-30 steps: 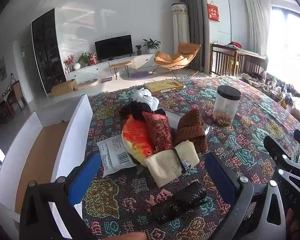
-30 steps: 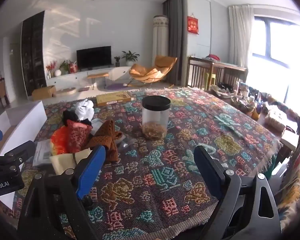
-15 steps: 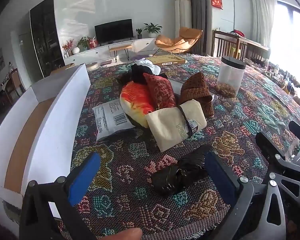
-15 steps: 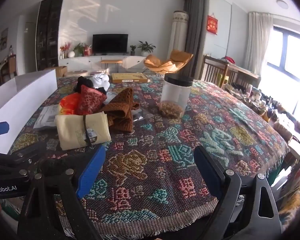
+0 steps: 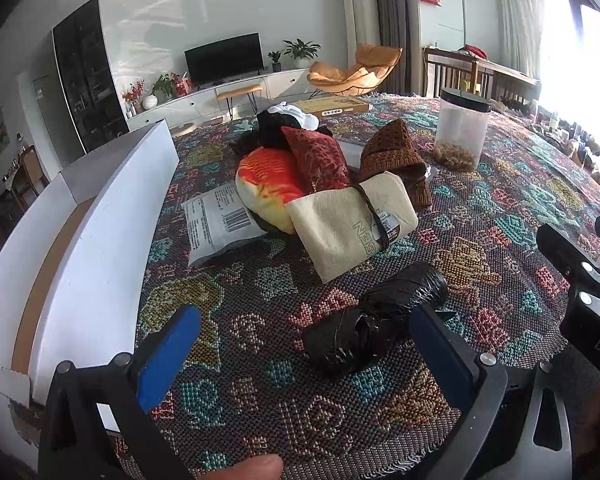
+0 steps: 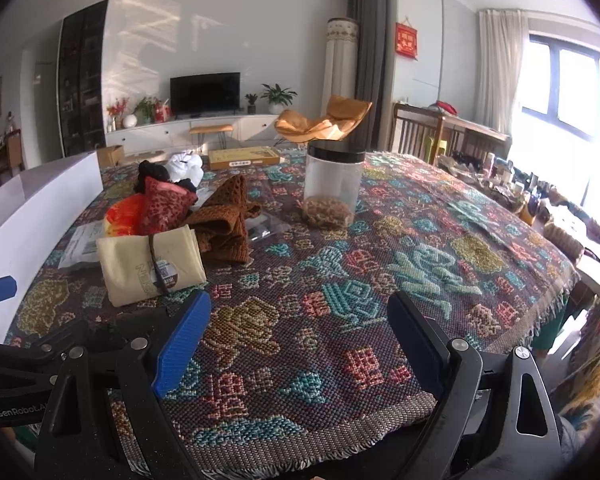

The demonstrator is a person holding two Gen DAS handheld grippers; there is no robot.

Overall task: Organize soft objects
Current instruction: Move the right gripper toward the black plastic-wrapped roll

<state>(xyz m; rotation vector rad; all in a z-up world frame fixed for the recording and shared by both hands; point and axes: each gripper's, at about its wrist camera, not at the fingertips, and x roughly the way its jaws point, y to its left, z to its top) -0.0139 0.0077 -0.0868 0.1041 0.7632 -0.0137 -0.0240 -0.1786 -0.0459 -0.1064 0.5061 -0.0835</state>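
Observation:
A pile of soft things lies on the patterned tablecloth: a cream cloth bundle point(image 5: 350, 222) point(image 6: 152, 266) tied with a dark band, an orange-red plush point(image 5: 266, 184), a red patterned pillow point(image 5: 318, 158) point(image 6: 164, 204), a brown knit piece point(image 5: 396, 156) point(image 6: 228, 224), black and white cloth point(image 5: 284, 120) behind. A black wrapped roll point(image 5: 374, 322) lies nearest, just ahead of my open left gripper point(image 5: 300, 352), close to its right finger. My right gripper point(image 6: 298, 336) is open and empty over the table's near edge.
A long open white box point(image 5: 100, 236) point(image 6: 40, 204) stands at the table's left edge. A clear jar with black lid point(image 5: 462, 132) point(image 6: 334, 184) stands right of the pile. A white printed packet point(image 5: 218, 222) and a flat yellow box point(image 5: 332, 106) lie on the table.
Both grippers have dropped lower and come nearer the table; the black roll and the pile now sit closer to the left gripper. Nothing was taken hold of.

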